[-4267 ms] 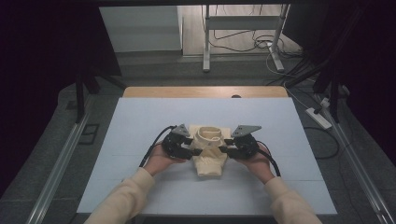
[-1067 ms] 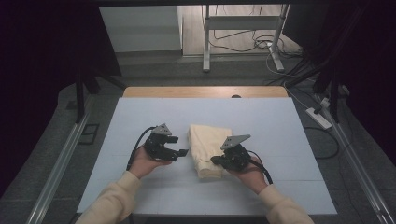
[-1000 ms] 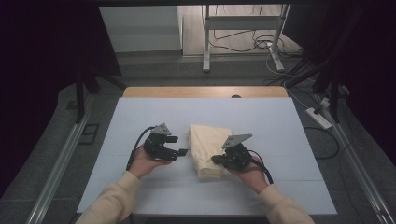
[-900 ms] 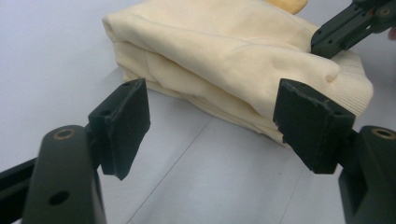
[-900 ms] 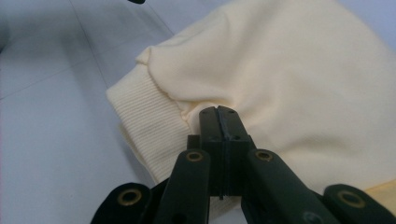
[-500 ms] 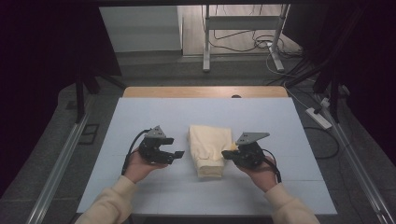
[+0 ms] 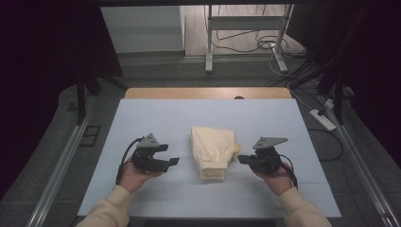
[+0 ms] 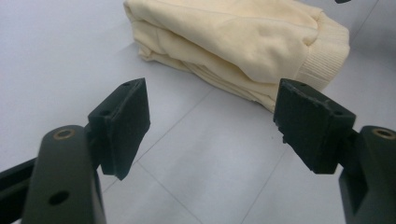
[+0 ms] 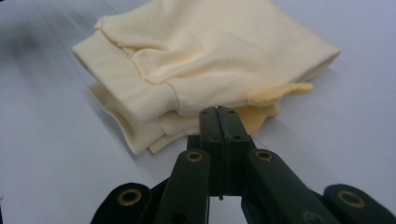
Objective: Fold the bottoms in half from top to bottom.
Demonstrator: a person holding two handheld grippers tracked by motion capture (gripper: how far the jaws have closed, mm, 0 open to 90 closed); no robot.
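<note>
Folded garment (image 7: 213, 151) flat on counter (image 7: 156, 113). My L gripper (image 7: 173, 161) fingers wide, R gripper (image 7: 240, 159) fingers pressed together, both empty, beside it.

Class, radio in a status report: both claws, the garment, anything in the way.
Left claw open, empty, short of the folded cream garment. Right claw shut, empty, beside it. Garment flat on the table. Nothing in the way.

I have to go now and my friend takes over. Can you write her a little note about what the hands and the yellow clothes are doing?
Left tool: jaws open, holding nothing, left of the folded garment, not touching it.
Right tool: jaws shut on nothing, just right of the garment, apart from it.
The garment lies folded in a compact bundle mid-table, ribbed cuff edge toward the person.
Done: folding looks finished.
Left: perhaps tuck in the small bit sticking out on the right side.
</note>
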